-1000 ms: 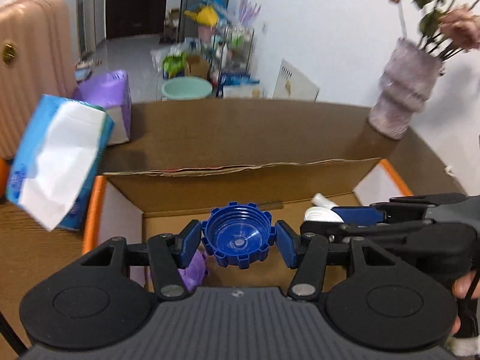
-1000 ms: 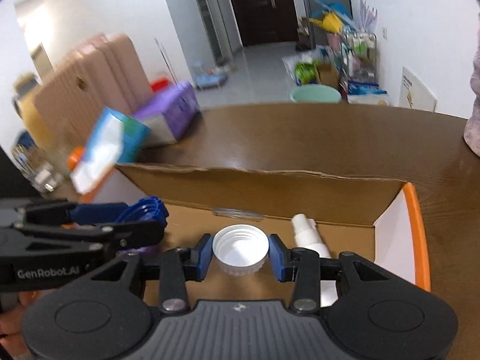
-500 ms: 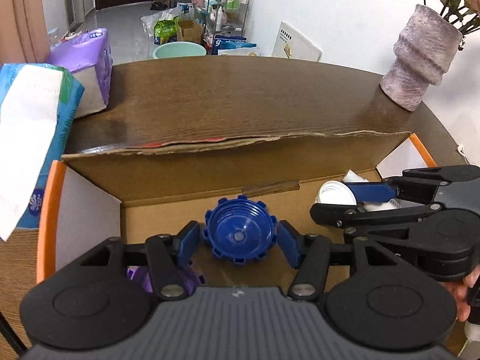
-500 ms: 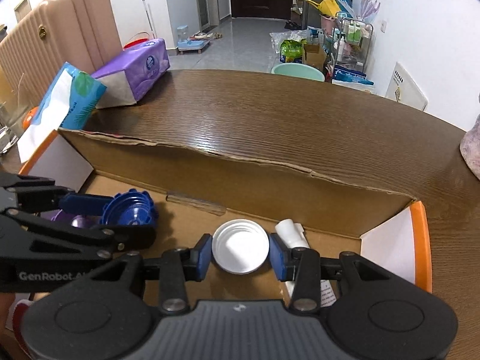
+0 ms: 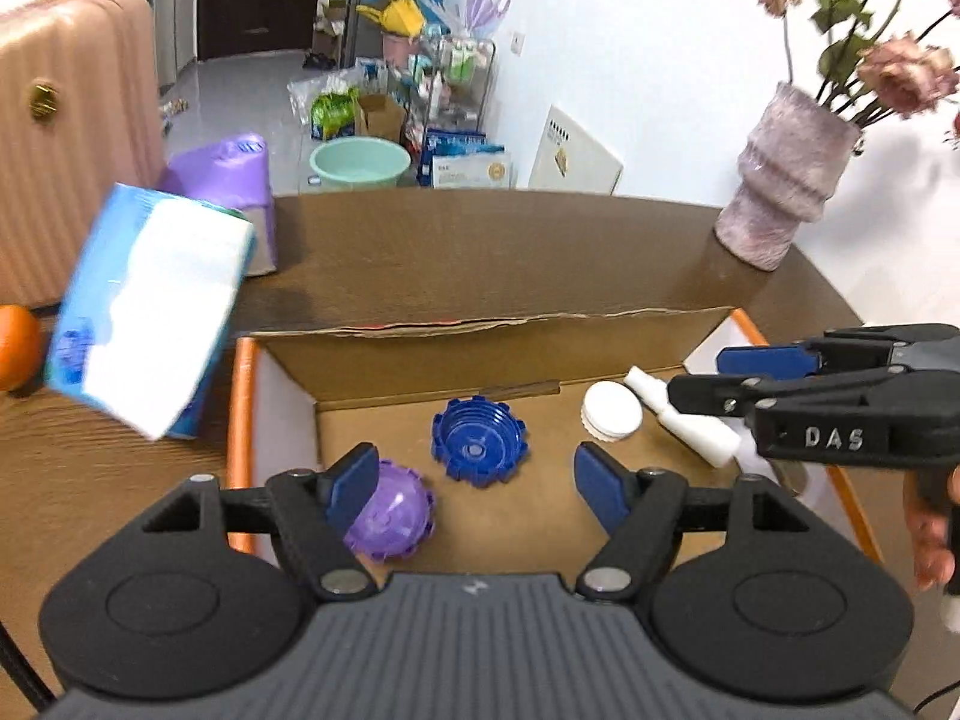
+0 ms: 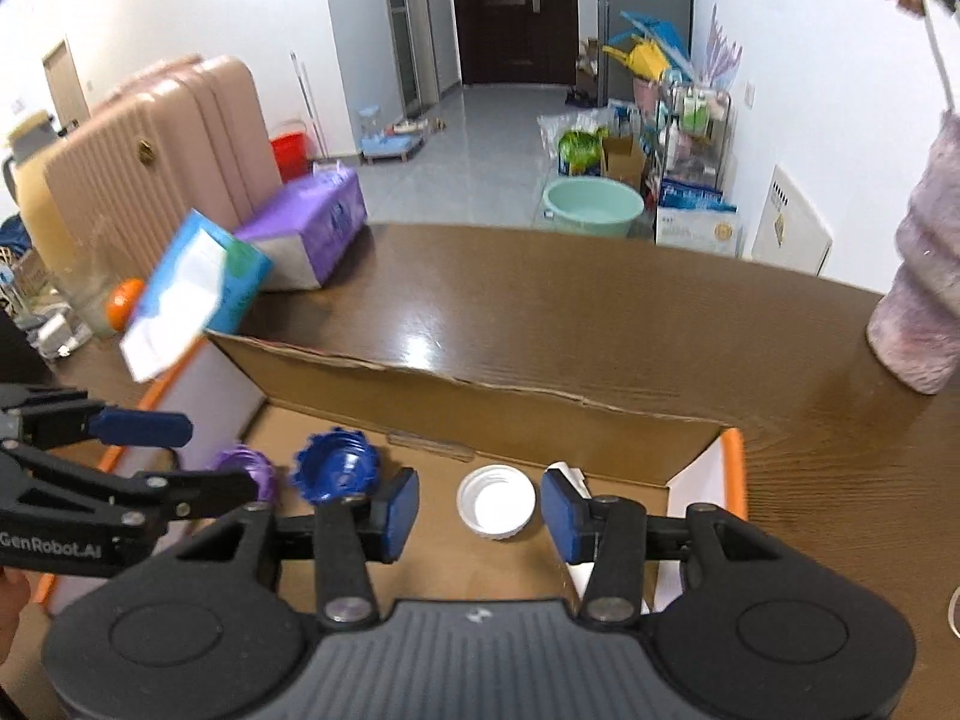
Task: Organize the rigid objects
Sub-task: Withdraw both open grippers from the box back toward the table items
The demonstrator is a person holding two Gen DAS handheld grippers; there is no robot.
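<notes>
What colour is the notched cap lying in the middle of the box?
Dark blue; the cap shows best in the left wrist view.

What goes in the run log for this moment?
left hand-held gripper: opening, empty | right hand-held gripper: opening, empty | blue cap, white cap: in box

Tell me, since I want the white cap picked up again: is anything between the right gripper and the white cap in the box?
Nothing visible. The white cap lies open side up on the floor of the cardboard box, straight below the opening jaws of the right gripper. The blue cap and the white bottle lie off to either side.
</notes>
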